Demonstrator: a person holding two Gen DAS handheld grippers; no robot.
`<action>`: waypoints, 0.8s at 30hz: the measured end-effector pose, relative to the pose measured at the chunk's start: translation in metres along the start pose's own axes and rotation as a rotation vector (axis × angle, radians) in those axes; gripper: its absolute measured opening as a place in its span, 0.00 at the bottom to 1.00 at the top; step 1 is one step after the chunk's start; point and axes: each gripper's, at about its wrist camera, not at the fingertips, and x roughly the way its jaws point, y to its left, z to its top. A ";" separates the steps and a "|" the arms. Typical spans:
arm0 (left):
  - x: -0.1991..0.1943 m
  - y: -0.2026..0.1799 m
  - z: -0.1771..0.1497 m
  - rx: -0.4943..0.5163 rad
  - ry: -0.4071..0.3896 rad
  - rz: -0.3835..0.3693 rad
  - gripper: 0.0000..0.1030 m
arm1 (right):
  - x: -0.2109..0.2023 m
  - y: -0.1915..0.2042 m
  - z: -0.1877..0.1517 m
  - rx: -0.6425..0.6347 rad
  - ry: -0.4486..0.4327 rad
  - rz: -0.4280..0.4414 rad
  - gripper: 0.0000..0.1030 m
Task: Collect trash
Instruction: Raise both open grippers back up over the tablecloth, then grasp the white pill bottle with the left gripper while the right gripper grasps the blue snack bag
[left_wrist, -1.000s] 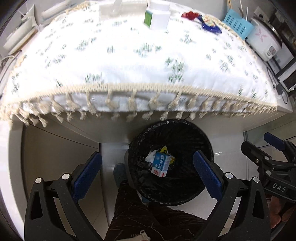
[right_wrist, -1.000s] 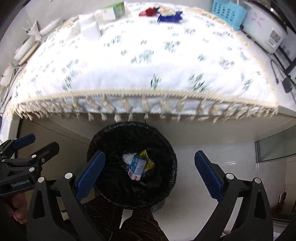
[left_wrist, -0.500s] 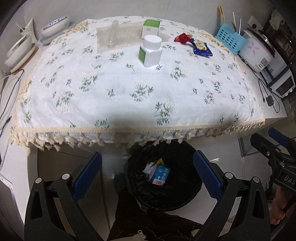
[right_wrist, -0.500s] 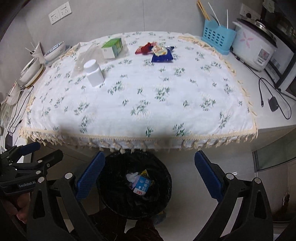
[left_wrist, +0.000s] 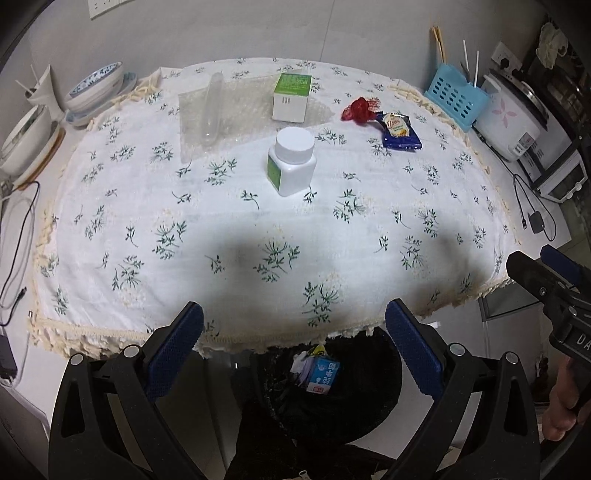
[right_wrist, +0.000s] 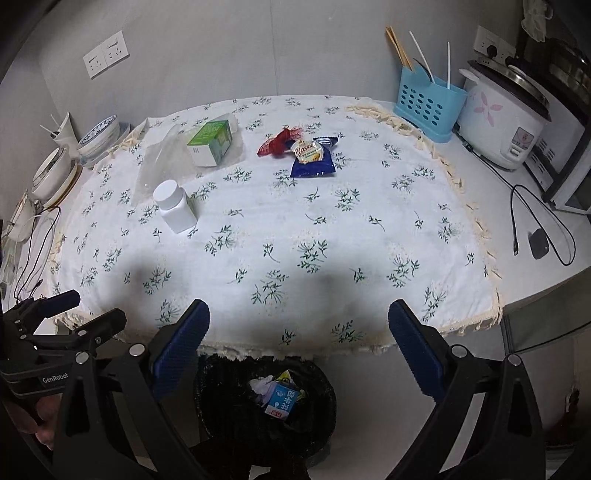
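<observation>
A black-lined trash bin stands on the floor under the table's front edge, holding a blue carton and crumpled paper. On the floral tablecloth lie a white pill bottle, a green-and-white box, a blue snack packet, a red wrapper, a clear plastic tube and a clear bag. My left gripper and right gripper are both open and empty, above the front edge.
Stacked bowls sit at the back left. A blue utensil caddy and a rice cooker stand at the back right. Cables and a charger lie on the right counter.
Both grippers have risen from over the bin to above table height, so the whole tabletop has come into view. Both stayed open and empty.
</observation>
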 end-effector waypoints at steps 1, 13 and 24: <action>0.000 -0.001 0.005 0.004 -0.004 0.002 0.94 | 0.000 0.000 0.004 -0.001 -0.004 -0.002 0.91; 0.016 -0.004 0.050 0.023 -0.045 0.008 0.94 | 0.037 -0.008 0.067 0.002 -0.019 -0.015 0.91; 0.070 0.009 0.078 0.006 0.010 0.028 0.93 | 0.108 -0.033 0.109 0.016 0.061 -0.040 0.91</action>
